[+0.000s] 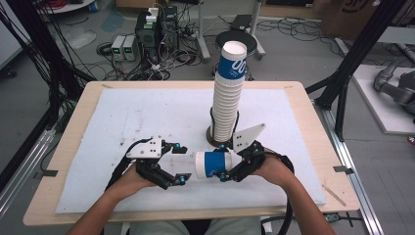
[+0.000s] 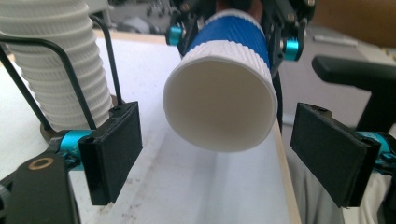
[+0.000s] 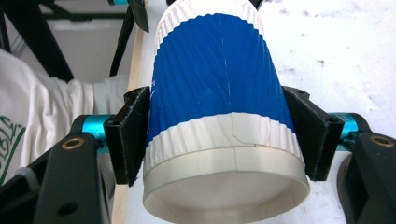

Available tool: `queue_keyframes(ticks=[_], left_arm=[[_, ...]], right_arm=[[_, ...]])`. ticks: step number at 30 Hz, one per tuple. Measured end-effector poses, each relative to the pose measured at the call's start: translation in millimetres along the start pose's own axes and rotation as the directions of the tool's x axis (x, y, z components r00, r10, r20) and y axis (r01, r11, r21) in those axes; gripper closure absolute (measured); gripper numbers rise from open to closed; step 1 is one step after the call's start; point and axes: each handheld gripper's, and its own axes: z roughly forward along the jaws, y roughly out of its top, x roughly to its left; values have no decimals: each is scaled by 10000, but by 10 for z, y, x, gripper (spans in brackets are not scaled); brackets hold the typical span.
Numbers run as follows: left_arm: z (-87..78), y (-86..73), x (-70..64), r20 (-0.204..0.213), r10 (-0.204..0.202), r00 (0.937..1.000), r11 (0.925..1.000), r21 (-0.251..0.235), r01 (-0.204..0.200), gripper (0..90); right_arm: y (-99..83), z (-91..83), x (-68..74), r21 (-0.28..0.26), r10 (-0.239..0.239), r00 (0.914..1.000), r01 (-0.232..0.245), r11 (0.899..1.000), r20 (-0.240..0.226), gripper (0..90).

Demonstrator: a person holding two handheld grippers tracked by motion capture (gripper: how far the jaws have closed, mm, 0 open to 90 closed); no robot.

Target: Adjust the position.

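In the high view, the right gripper [image 1: 223, 161] pinches a blue-and-white ribbed paper cup [image 1: 214, 164] lying sideways above the white foam mat [image 1: 122, 122], before a tall stack of paper cups [image 1: 228, 93] in a black wire holder [image 1: 212, 128].

In the left gripper view, the left gripper [image 2: 219, 156] has its jaws spread, and the cup's mouth [image 2: 219, 112] faces between them without touching.

In the right gripper view, the pads [image 3: 128, 135] press both sides of the cup [image 3: 219, 93]; its far end is cut off.
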Motion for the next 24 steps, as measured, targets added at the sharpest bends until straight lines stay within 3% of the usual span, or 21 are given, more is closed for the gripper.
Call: queue_keyframes(ticks=[7,12,24], left_arm=[[62,-74,-9,157,-293,9994,9974,-659,303,162],[134,-77,-33,286,-330,9990,9961,-807,352,162],[250,-84,-55,626,-443,9971,9938,-987,503,158]], right_arm=[[-136,25,34,-860,141,9999,-137,9962,41,299],[-212,44,44,-1559,349,9993,-364,9871,-125,299],[-275,59,61,-2130,453,9983,-523,9757,-374,299]])
